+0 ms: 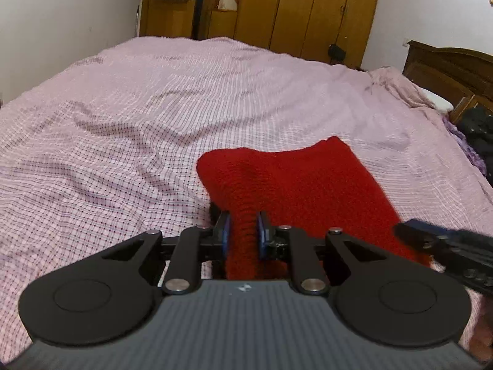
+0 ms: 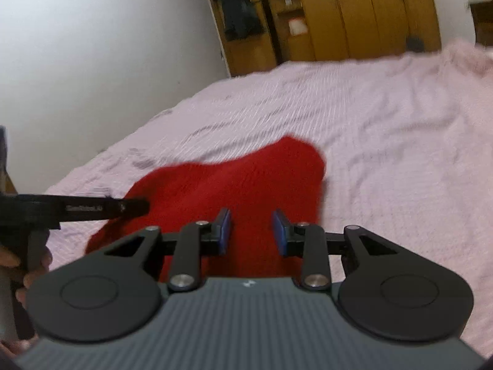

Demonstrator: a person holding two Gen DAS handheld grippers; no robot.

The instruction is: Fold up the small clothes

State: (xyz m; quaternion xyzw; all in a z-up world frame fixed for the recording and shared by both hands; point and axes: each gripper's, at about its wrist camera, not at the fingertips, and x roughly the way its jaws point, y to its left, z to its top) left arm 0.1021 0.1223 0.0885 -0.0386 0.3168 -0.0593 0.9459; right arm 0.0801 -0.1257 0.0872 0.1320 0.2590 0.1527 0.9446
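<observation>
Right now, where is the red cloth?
The red cloth lies on the checked bedsheet at its near edge, bunched between the left gripper's fingers; in the right wrist view it spreads under the open right gripper.

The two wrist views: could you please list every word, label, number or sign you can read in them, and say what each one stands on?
White lettering on the side of the left gripper, seen in the right wrist view: blurred, too soft to read.
Small white emblem on the grey body behind each gripper's jaws: a mark, no letters.
Red garment, bedspread, wardrobe: no readable text.
</observation>
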